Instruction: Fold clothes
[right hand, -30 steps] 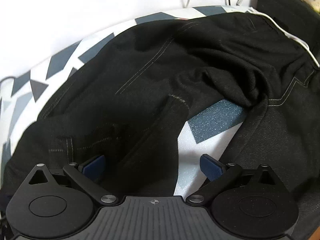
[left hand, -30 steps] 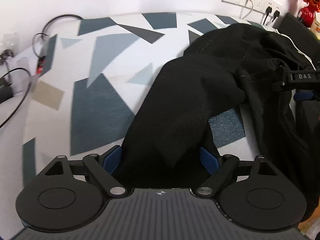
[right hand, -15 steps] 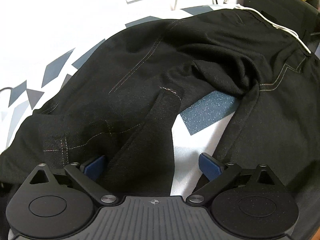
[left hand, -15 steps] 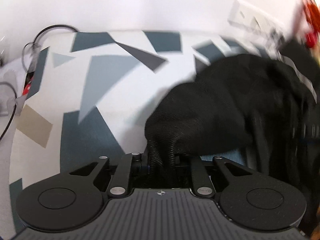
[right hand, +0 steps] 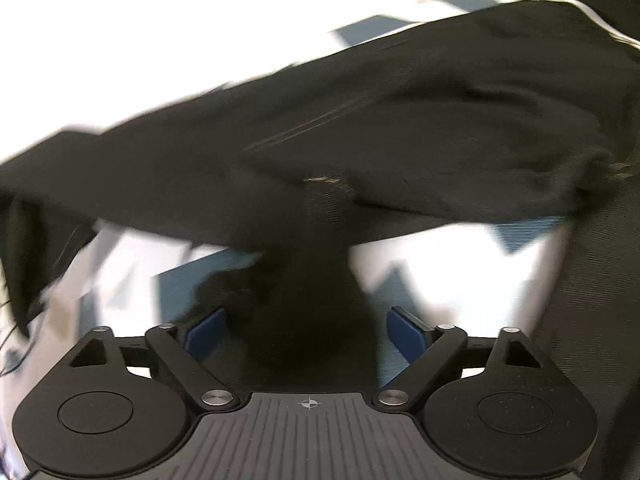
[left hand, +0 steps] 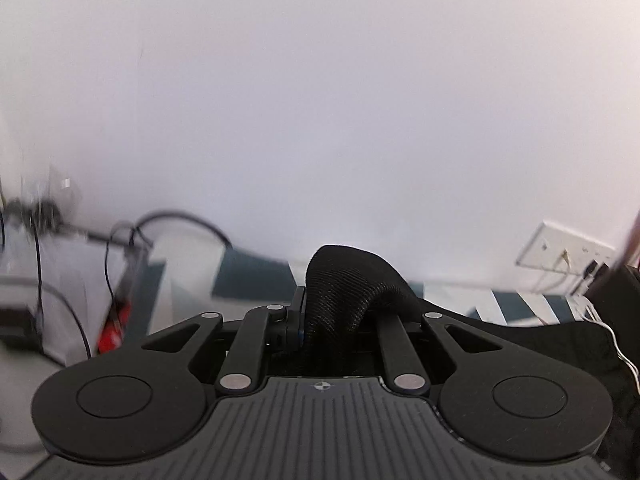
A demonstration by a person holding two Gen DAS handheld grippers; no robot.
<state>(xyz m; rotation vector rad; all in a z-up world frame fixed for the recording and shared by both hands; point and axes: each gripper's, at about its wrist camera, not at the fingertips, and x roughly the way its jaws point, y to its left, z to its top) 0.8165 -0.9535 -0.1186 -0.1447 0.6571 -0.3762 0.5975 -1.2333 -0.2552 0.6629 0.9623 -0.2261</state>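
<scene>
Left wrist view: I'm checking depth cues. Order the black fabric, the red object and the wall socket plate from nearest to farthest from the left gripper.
1. Black fabric, clamped in the left gripper.
2. Red object, low at left, beside cables.
3. Wall socket plate, far right on the wall.

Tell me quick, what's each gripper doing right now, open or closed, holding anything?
Left gripper: shut on a bunch of the black pants.
Right gripper: open, blue pads apart, black fabric lying between them, not clamped.
</scene>
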